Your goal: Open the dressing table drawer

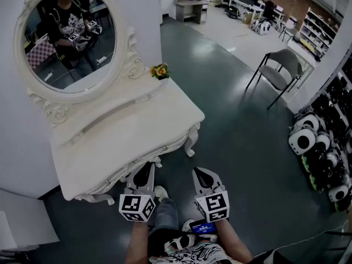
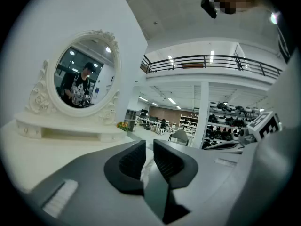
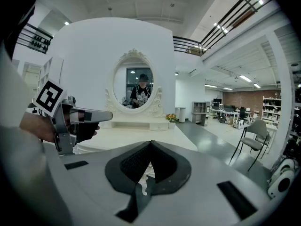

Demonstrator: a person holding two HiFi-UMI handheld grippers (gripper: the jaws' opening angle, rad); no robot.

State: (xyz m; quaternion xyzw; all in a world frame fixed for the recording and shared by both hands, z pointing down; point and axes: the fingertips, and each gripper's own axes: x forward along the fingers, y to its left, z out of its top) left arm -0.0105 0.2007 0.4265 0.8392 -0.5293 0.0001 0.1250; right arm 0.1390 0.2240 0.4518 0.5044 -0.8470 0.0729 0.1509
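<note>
The white dressing table (image 1: 126, 126) stands against the wall, with an oval mirror (image 1: 69, 34) on it. Its drawer front (image 1: 175, 143) runs under the near edge, shut, with a small knob (image 1: 165, 148). My left gripper (image 1: 144, 172) hovers just before that edge; its jaws stand a narrow gap apart (image 2: 149, 144) with nothing between them. To its right, my right gripper (image 1: 204, 175) is off the table's corner, shut and empty (image 3: 150, 144). Neither gripper touches the drawer. The tabletop (image 3: 136, 136) lies ahead in the right gripper view, with the left gripper (image 3: 89, 117) at its left.
A small bunch of yellow flowers (image 1: 160, 70) sits at the table's back right corner. A grey chair (image 1: 280, 67) stands on the dark floor to the right. Black and white toys (image 1: 319, 153) are piled along the right wall. The person's shoes (image 1: 160, 192) are below the grippers.
</note>
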